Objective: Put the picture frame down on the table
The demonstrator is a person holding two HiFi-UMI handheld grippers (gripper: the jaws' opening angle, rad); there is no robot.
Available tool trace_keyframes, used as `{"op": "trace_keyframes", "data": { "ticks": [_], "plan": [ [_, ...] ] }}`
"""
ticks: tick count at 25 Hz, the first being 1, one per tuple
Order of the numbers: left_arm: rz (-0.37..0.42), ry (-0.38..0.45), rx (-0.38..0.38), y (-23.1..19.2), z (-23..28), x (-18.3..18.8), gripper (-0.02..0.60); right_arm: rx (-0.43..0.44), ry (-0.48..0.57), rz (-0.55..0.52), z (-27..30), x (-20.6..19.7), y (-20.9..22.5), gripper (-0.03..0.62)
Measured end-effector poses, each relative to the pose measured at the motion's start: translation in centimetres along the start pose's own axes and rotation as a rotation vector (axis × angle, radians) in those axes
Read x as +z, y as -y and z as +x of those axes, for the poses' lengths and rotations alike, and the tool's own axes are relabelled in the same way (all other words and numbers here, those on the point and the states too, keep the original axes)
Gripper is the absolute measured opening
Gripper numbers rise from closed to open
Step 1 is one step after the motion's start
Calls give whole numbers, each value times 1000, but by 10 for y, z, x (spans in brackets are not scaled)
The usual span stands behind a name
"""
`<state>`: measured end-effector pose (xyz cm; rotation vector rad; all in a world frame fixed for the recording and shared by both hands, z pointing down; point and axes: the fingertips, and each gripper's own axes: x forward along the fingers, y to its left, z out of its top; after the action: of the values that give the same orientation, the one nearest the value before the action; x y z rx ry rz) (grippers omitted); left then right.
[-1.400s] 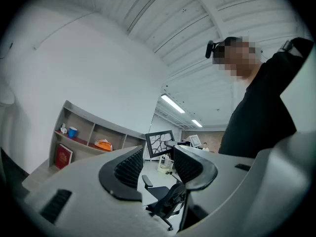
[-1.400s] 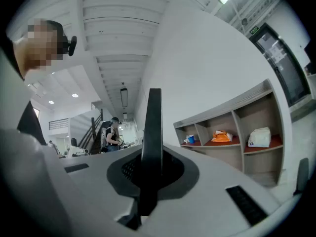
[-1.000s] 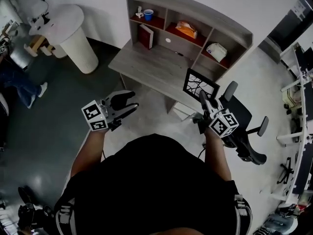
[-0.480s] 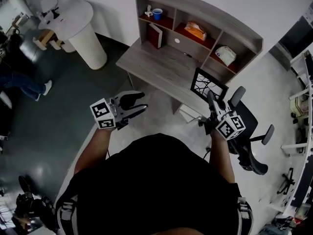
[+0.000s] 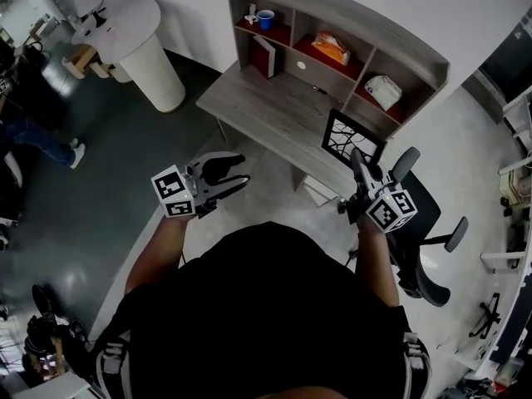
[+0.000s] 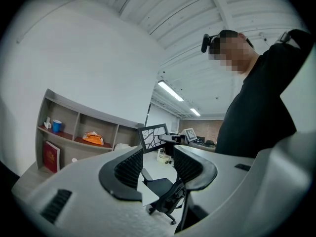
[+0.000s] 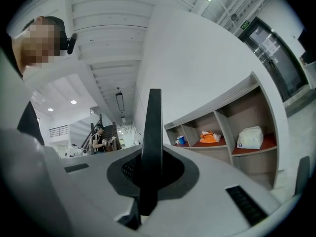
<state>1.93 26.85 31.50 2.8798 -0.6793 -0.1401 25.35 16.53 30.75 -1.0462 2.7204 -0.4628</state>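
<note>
Task not done; nothing set down yet.
- Left gripper (image 5: 226, 173) hovering above floor, short of table; jaws standing apart, nothing between them.
- Table (image 5: 258, 106): grey desk with shelf hutch, top lying mostly bare.
- Picture frame (image 5: 352, 139) hanging in air by table's front right edge, not resting on it.
- Frame: black border, white panel, black branching lines.
- Right gripper (image 5: 359, 165) clamping frame's near edge; frame showing edge-on as thin dark slat in right gripper view.
- Remaining, likely: bringing frame over tabletop, lowering, releasing.

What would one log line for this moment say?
right tool: shut on picture frame, held in air by desk | left tool: open, empty | status: not yet set down
</note>
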Motion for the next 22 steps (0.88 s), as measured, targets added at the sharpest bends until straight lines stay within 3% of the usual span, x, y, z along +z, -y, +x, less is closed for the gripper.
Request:
{"op": "trace_keyframes", "data": {
  "ticks": [12, 22],
  "plan": [
    [-14, -18, 42, 7, 66, -11, 201, 2, -23, 19, -29, 8, 57, 18],
    [-23, 19, 47, 2, 61, -16, 201, -11, -29, 1, -29, 7, 61, 18]
  ]
}}
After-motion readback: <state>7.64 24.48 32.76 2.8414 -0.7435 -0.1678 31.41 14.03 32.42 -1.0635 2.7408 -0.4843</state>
